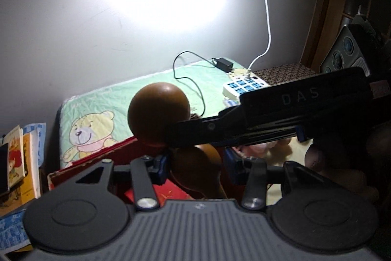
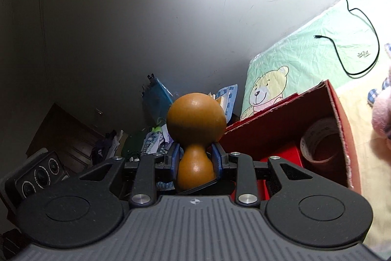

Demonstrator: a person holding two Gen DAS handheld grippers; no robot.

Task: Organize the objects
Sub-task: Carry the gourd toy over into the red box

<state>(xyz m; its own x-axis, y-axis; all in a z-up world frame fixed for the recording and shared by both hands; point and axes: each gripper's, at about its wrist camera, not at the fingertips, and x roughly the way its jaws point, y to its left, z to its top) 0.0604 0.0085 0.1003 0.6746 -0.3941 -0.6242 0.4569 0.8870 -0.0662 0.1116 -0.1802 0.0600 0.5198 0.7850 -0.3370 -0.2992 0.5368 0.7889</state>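
The only lettering that reads clearly is "DAS", in pale raised capitals on the flat black side of the right gripper (image 1: 303, 99) where it crosses the left wrist view. The roll of tape (image 2: 320, 141) lying in the red cardboard box (image 2: 281, 129) carries printed marks around its outer face, but they are too small and curved to make out. The books (image 1: 22, 163) stacked at the left edge of the left wrist view show cartoon covers with no legible title. A small dark mark sits on the green bear-print blanket (image 2: 317, 55) near the cable; it cannot be read.
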